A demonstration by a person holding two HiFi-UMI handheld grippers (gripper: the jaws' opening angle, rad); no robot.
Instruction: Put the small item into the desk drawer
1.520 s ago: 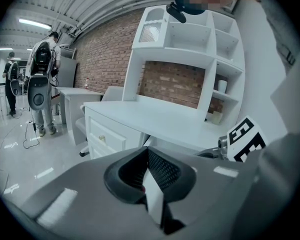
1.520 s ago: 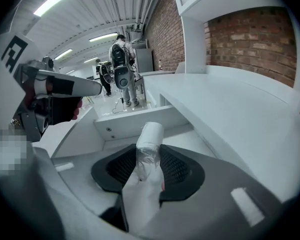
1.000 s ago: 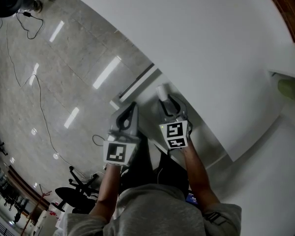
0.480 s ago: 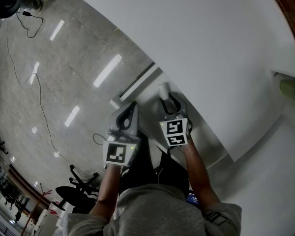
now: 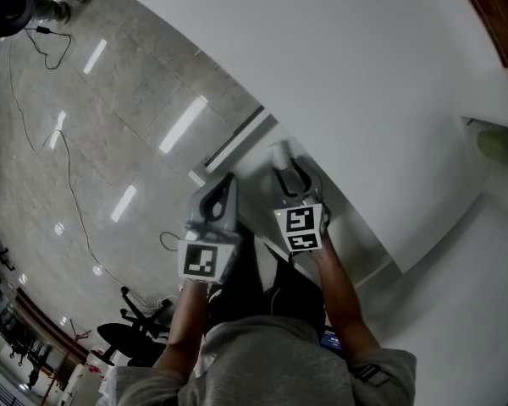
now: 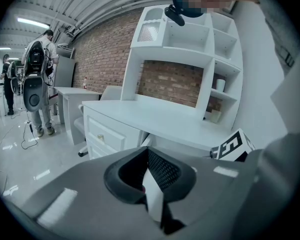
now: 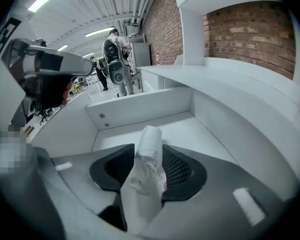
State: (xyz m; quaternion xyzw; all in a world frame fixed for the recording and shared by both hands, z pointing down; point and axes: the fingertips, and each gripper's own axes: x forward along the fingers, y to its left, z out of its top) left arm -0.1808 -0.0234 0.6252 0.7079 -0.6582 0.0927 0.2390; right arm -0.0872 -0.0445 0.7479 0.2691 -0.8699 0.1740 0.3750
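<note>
Below the white worktop (image 5: 347, 83), the desk drawer (image 7: 140, 109) stands pulled out, and the right gripper (image 7: 149, 147) hangs over its bare floor, tilted downward. Its jaws have just been opening; the small item (image 7: 150, 136), a clear bag with a coiled white cord inside, stands between them with both pads against its sides. The bag's rounded end sticks out past the jaw tips above the drawer floor and does not touch it. In the head view the same bag (image 5: 279, 154) shows as a pale stub ahead of the right gripper (image 5: 289, 174), close under the worktop's front edge, which overhangs that side of the drawer (image 5: 258, 163).

The left gripper (image 6: 149, 165) sits just beside the right one, outside the drawer, with its jaws narrow, almost together, and only a pale sliver between the pads. From above, the left gripper (image 5: 223, 186) points along the drawer's near corner.

Farther off, a white shelf unit (image 6: 190, 39) rises from the worktop (image 6: 170, 119) against a brick wall (image 6: 110, 54), and a person wearing a backpack (image 6: 37, 69) stands on the glossy floor (image 5: 68, 142), where a thin cable (image 5: 68, 180) trails.
</note>
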